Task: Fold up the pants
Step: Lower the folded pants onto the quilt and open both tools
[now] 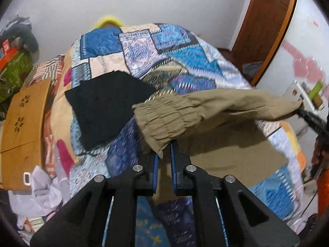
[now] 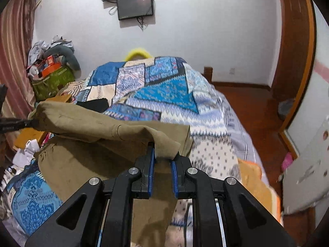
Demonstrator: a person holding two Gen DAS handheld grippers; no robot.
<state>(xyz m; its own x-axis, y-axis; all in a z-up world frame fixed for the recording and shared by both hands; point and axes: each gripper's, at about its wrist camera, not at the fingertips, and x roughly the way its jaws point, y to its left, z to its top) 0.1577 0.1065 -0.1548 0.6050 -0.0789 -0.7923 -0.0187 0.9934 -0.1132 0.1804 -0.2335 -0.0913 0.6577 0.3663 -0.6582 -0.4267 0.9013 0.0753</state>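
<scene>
Holding the khaki pants [image 1: 205, 107] raised above the patchwork bedspread [image 1: 181, 61], stretched sideways between both tools. Pinching the gathered elastic waistband corner in the left gripper [image 1: 164, 154], jaws nearly closed with cloth caught at the fingertips. Clamping the opposite end in the right gripper [image 2: 164, 158], jaws narrowed onto a bunched fold draped over the tips. Running the lifted edge's long axis left to right, with the remaining fabric lying on the bed below and nearer the person. Lying just beyond the left end, a black folded garment [image 1: 107, 107]. Probably carrying the lifted edge across the lower layer and keeping both ends level.
</scene>
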